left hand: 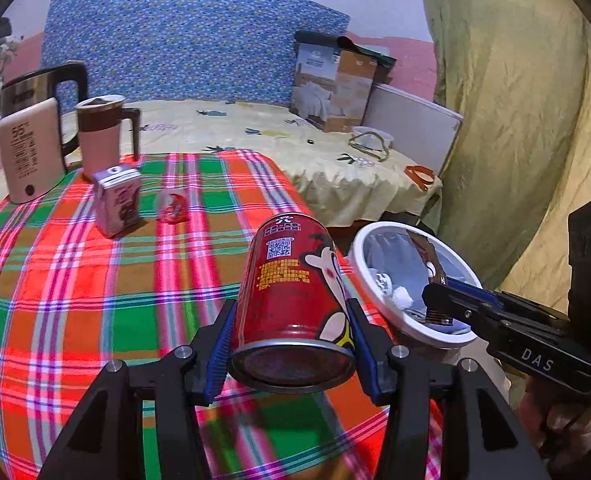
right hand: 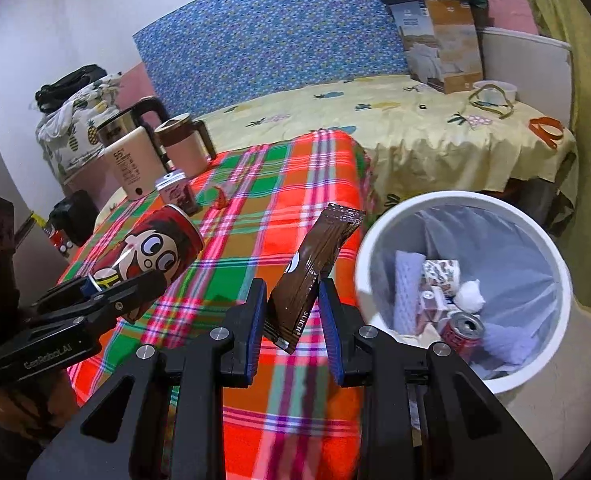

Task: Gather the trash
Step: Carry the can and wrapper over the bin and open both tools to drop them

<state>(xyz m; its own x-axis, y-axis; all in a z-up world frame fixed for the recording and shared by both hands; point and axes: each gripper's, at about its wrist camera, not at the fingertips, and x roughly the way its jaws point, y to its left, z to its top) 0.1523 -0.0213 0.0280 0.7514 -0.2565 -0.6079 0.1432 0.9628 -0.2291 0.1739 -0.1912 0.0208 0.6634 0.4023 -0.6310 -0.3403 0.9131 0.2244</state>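
left tool [left hand: 291, 320] pinches red can [left hand: 295, 280], right tool [right hand: 289, 316] pinches brown wrapper [right hand: 311, 276]; milk carton [left hand: 117, 200] on plaid tablecloth [left hand: 75, 280], bin [right hand: 551, 248] beside.

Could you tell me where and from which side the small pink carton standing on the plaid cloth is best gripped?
Grip the pink carton across its two broad flat faces, about mid-height, coming in level from the near side. It stands upright and apart from the mug behind it, so its sides look free; the folded top offers less hold.
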